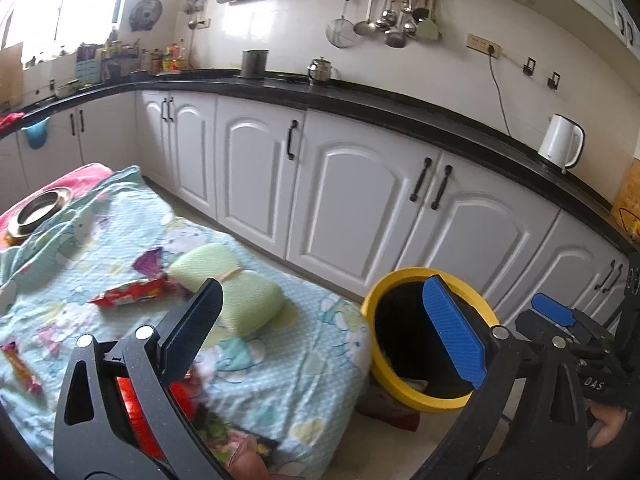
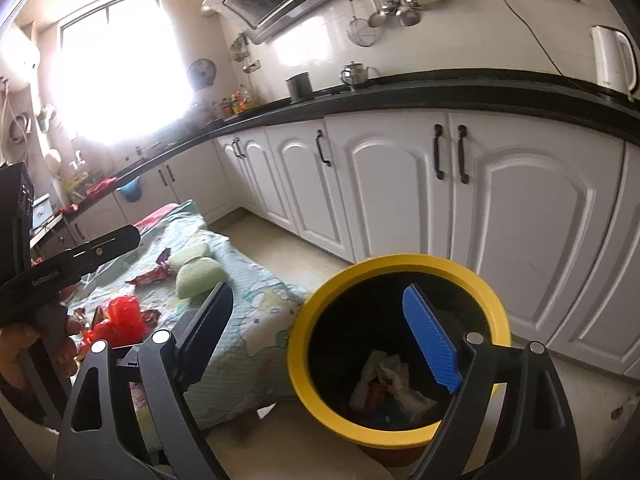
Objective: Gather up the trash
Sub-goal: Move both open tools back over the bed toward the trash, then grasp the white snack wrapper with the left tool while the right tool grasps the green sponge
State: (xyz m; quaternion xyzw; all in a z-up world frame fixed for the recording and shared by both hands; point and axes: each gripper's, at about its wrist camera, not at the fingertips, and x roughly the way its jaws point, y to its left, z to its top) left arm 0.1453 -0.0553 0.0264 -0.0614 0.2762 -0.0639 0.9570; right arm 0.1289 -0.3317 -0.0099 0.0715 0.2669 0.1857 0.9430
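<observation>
Two grippers, both spread and empty: the right gripper (image 2: 316,340) frames the yellow bin (image 2: 400,268) at lower centre, paper scraps inside; the left gripper (image 1: 320,332) hangs over the table edge. Wrappers (image 1: 132,294) and a red bag (image 2: 124,320) lie on the patterned cloth (image 1: 280,360); a snagged cloth could drag them floorward. Beyond, white cabinets (image 1: 360,200), black counter (image 1: 360,98).

text: "DAS" | on: right gripper (image 1: 554,312) body | other text: unreadable
</observation>
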